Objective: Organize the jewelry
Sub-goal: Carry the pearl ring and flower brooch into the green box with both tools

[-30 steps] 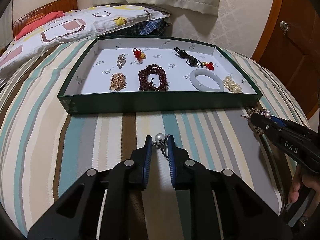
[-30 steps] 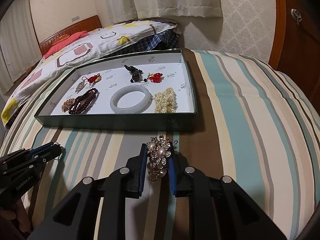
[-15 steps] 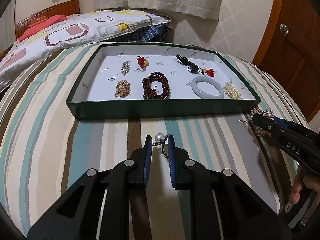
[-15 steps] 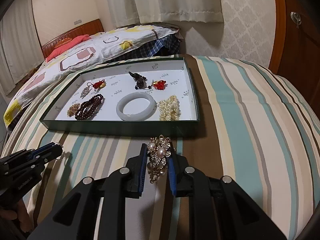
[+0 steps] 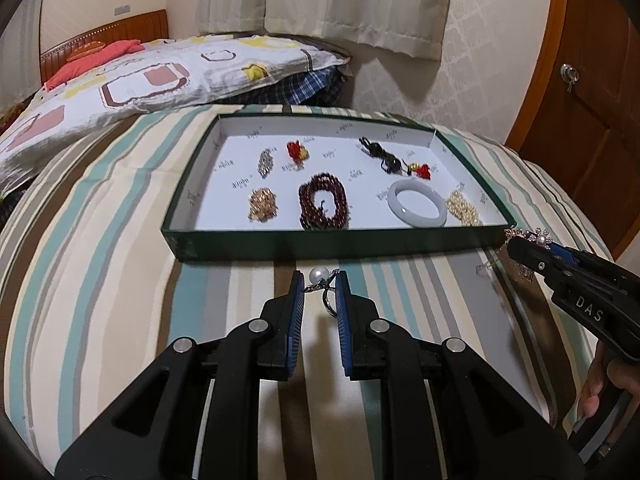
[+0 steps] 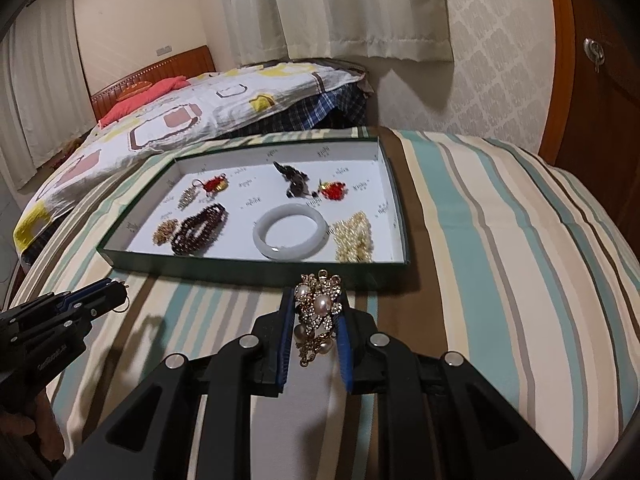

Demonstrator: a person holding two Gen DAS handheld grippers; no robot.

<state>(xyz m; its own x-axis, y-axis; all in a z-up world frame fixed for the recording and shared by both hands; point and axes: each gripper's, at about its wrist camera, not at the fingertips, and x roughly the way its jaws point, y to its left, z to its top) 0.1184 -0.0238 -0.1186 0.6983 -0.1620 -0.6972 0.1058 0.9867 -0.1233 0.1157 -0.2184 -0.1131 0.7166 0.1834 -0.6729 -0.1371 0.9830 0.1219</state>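
Observation:
A dark green tray (image 5: 320, 246) with a white floor lies on the striped bedspread and shows in the right wrist view (image 6: 256, 268) too. It holds several pieces: a white jade bangle (image 5: 416, 208), dark red beads (image 5: 324, 204), pearls (image 5: 464, 208), gold clusters and red charms. My left gripper (image 5: 319, 284) is shut on a pearl ring (image 5: 320, 276), just in front of the tray's near wall. My right gripper (image 6: 314, 308) is shut on a gold pearl brooch (image 6: 318, 310), near the tray's front right corner.
The striped bedspread (image 5: 100, 240) covers the surface around the tray. A patterned pillow (image 5: 132, 84) lies behind at left. A wooden door (image 5: 580, 112) stands at right, curtains (image 5: 360, 4) and wall behind. A hand (image 5: 600, 388) holds the right gripper.
Both grippers have risen and tilted up a little while holding their pieces, so the tray now sits lower and more of the room shows.

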